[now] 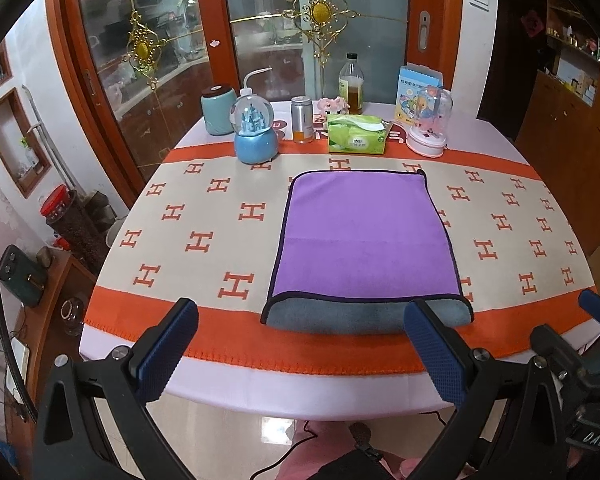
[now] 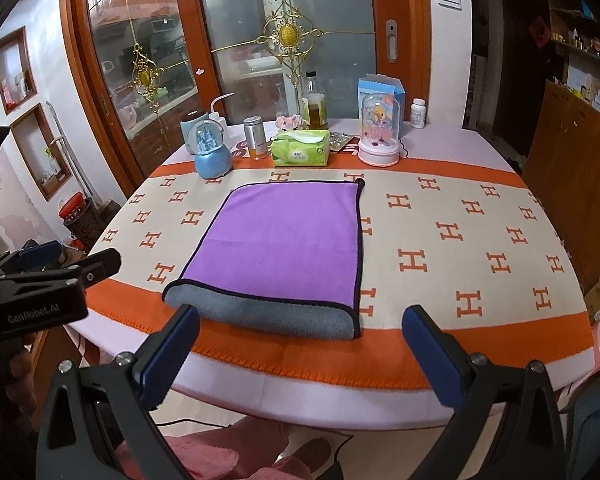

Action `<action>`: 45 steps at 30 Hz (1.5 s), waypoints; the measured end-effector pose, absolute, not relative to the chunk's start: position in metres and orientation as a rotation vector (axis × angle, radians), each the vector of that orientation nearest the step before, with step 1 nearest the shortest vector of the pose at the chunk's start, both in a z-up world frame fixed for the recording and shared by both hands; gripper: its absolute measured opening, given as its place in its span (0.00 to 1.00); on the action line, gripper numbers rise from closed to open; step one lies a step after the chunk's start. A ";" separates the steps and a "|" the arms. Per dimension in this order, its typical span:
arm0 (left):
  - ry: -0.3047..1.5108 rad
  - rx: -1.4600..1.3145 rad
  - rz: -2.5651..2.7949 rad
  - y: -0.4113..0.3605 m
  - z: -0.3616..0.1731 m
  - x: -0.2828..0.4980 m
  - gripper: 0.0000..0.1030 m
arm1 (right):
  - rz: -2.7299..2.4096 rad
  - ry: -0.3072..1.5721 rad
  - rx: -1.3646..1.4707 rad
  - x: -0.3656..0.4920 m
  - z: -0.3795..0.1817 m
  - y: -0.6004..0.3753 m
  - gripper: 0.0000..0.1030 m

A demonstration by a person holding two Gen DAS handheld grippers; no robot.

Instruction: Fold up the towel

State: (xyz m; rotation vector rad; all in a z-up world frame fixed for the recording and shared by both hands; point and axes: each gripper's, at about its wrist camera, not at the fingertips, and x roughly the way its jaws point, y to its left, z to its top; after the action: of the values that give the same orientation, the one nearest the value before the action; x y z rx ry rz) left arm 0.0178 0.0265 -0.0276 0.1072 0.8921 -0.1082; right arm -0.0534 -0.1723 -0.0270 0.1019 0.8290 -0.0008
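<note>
The table point(image 1: 204, 364) carries a folded purple towel point(image 1: 364, 236) near its front edge, grey underside showing. The left gripper point(image 1: 300, 344) and right gripper point(image 2: 300, 344) hover off that edge, fingers spread wide, holding nothing.

Both grippers just hang side by side, level with each other: left gripper point(image 1: 300, 356) spread wide, right gripper point(image 2: 300, 356) same deal, neither gripping anything.
</note>
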 end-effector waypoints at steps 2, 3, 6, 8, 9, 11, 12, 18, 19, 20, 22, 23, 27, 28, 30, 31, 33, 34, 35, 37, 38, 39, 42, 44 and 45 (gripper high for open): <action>0.896 0.118 -0.110 0.030 -0.032 0.025 0.99 | 0.005 0.812 0.094 -0.050 -0.029 -0.174 0.98; 0.897 0.126 -0.111 0.031 -0.034 0.028 0.99 | 0.007 0.802 0.087 -0.048 -0.031 -0.176 0.98; 0.909 0.144 -0.112 0.034 -0.042 0.039 0.99 | -0.009 0.767 0.075 -0.045 -0.034 -0.179 0.98; 0.918 0.149 -0.114 0.037 -0.048 0.047 0.99 | -0.006 0.748 0.065 -0.042 -0.036 -0.181 0.98; 0.921 0.150 -0.117 0.039 -0.051 0.050 0.99 | -0.002 0.738 0.059 -0.040 -0.038 -0.183 0.98; 0.928 0.152 -0.125 0.044 -0.057 0.056 0.99 | 0.012 0.731 0.047 -0.037 -0.042 -0.184 0.98; 0.931 0.156 -0.126 0.046 -0.060 0.060 0.99 | 0.025 0.728 0.042 -0.035 -0.044 -0.185 0.98; 0.993 0.161 -0.100 0.055 -0.087 0.083 0.99 | 0.076 0.741 0.022 -0.022 -0.061 -0.186 0.98; 1.002 0.162 -0.099 0.056 -0.091 0.087 0.99 | 0.079 0.747 0.020 -0.019 -0.064 -0.186 0.98; 1.010 0.162 -0.103 0.057 -0.095 0.091 0.99 | 0.085 0.757 0.020 -0.016 -0.068 -0.186 0.98; 1.025 0.161 -0.115 0.059 -0.102 0.099 0.99 | 0.089 0.783 0.033 -0.010 -0.077 -0.189 0.98; 1.030 0.161 -0.124 0.060 -0.106 0.102 0.99 | 0.087 0.797 0.040 -0.007 -0.082 -0.191 0.98; 1.061 0.181 -0.172 0.060 -0.122 0.117 0.99 | 0.085 0.857 0.086 0.007 -0.101 -0.200 0.94; 1.068 0.187 -0.181 0.059 -0.126 0.119 0.99 | 0.085 0.871 0.098 0.008 -0.105 -0.201 0.93; 1.091 0.203 -0.199 0.058 -0.135 0.127 0.99 | 0.084 0.911 0.129 0.015 -0.116 -0.206 0.91; 1.099 0.208 -0.204 0.058 -0.139 0.130 0.99 | 0.081 0.929 0.141 0.018 -0.121 -0.208 0.90; 1.126 0.220 -0.216 0.056 -0.149 0.136 0.99 | 0.077 0.962 0.158 0.023 -0.130 -0.210 0.86; 1.140 0.225 -0.220 0.056 -0.154 0.139 0.99 | 0.076 0.980 0.167 0.026 -0.136 -0.212 0.85; 1.155 0.228 -0.226 0.055 -0.159 0.143 0.99 | 0.074 0.995 0.174 0.028 -0.140 -0.213 0.83; 1.180 0.226 -0.238 0.056 -0.169 0.148 0.99 | 0.071 1.026 0.186 0.031 -0.148 -0.215 0.78; 1.190 0.221 -0.246 0.056 -0.173 0.150 0.99 | 0.073 1.043 0.197 0.034 -0.152 -0.216 0.76; 1.198 0.213 -0.254 0.056 -0.176 0.153 0.99 | 0.073 1.053 0.205 0.035 -0.155 -0.218 0.73; 1.231 0.183 -0.277 0.058 -0.188 0.160 0.97 | 0.073 1.089 0.225 0.039 -0.166 -0.221 0.65; 1.261 0.162 -0.284 0.060 -0.197 0.165 0.95 | 0.076 1.106 0.245 0.043 -0.173 -0.223 0.61; 1.275 0.149 -0.289 0.061 -0.201 0.167 0.95 | 0.076 1.115 0.254 0.044 -0.176 -0.224 0.59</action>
State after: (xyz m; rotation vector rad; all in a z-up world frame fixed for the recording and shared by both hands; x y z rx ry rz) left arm 0.1669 0.0607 -0.2011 0.1488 1.2752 -0.2887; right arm 0.0439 -0.2243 -0.1759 0.2544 1.1152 0.0762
